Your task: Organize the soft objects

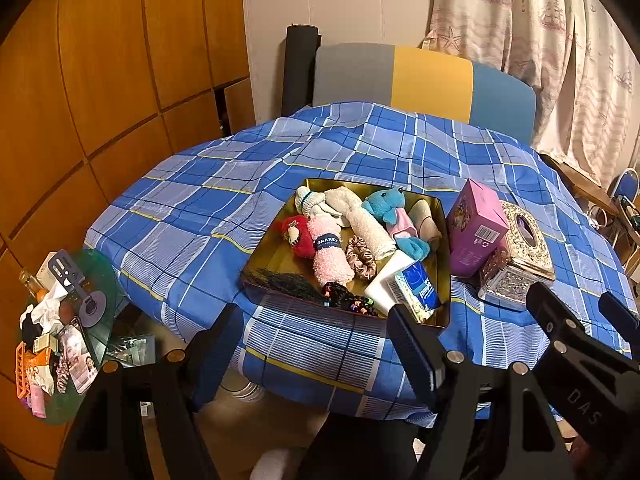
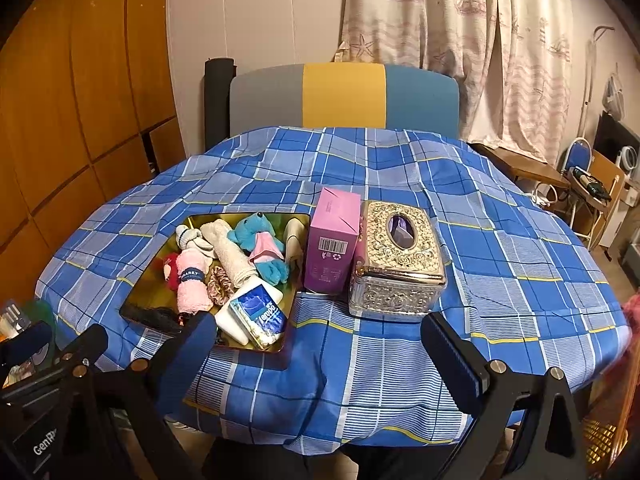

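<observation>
A gold tin tray [image 1: 272, 258] [image 2: 144, 284] on the blue plaid tablecloth holds soft things: a blue plush bear [image 1: 386, 204] [image 2: 250, 230], a rolled pink towel [image 1: 330, 250] [image 2: 192, 280], a cream towel roll [image 1: 368, 220], a red plush [image 1: 298, 234], a satin scrunchie [image 1: 360, 256], white socks [image 1: 310, 200], a tissue pack [image 1: 416, 288] [image 2: 258, 314] and dark hair ties [image 1: 348, 298]. My left gripper [image 1: 316, 340] is open and empty at the near table edge before the tray. My right gripper [image 2: 320, 344] is open and empty, in front of the silver tissue box [image 2: 396, 264].
A pink carton [image 1: 474, 228] [image 2: 332, 240] stands between the tray and the ornate silver tissue box [image 1: 516, 252]. A grey, yellow and blue chair [image 2: 344, 96] stands behind the table. A cluttered green side table [image 1: 60, 332] is low on the left.
</observation>
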The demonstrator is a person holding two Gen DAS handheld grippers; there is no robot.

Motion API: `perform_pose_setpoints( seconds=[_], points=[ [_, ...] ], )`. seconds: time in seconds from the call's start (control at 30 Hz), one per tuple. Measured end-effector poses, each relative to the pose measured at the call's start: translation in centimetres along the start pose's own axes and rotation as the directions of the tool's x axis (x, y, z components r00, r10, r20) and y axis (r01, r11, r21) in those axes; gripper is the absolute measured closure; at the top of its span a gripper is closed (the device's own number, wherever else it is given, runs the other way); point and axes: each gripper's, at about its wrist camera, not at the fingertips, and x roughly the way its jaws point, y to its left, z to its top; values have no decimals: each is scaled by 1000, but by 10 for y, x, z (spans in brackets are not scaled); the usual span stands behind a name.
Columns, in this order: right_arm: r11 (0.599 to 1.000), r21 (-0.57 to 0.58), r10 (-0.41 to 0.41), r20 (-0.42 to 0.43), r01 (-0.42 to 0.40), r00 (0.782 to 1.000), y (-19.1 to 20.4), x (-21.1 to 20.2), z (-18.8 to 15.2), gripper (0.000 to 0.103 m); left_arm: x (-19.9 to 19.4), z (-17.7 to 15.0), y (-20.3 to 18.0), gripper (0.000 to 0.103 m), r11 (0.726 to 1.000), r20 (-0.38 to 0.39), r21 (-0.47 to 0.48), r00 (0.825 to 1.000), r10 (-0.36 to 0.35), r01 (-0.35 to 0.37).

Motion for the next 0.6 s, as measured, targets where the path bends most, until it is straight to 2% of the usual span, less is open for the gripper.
perform_pose_setpoints(
  seconds=[0.4, 0.53, 0.6],
  points=[
    [1000, 9, 0, -12, 0, 1000, -4, 6, -1, 0, 3, 1, -2, 27, 1000, -8, -5, 1000, 2, -2],
    [1000, 14, -2, -18, 2, 1000, -5, 8, -1, 0, 3, 0, -3, 27, 999, 18, -1, 999, 41, -41],
    [1000, 21, -2, -22, 3, 1000, -7, 10, -1, 0, 5, 0, -5, 27, 999, 15, 7, 999, 36, -37]
  ],
)
